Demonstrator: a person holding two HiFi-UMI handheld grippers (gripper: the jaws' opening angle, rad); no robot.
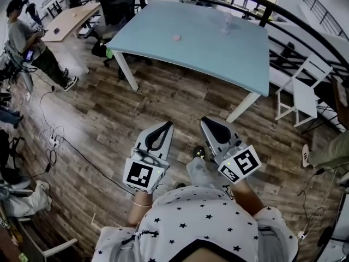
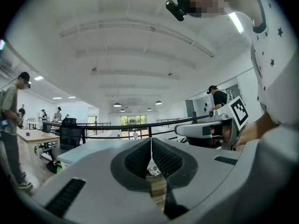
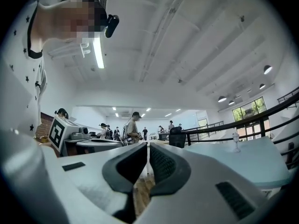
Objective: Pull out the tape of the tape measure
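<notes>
Both grippers are held close to my body above the wooden floor, well short of the light blue table [image 1: 207,56]. A small pinkish round object [image 1: 175,37], too small to tell whether it is the tape measure, lies on the tabletop far from both grippers. My left gripper [image 1: 166,125] points toward the table with its jaws shut and nothing between them; the left gripper view shows the tips [image 2: 151,141] meeting in a thin line. My right gripper [image 1: 204,120] sits beside it, jaws together with only a hairline slit [image 3: 148,146] and nothing held.
A small clear object [image 1: 225,23] stands near the table's far side. A white folding chair [image 1: 300,100] is right of the table, and a black railing [image 1: 305,26] curves behind it. A person [image 1: 27,42] stands at the far left. Cables [image 1: 54,141] run over the floor on the left.
</notes>
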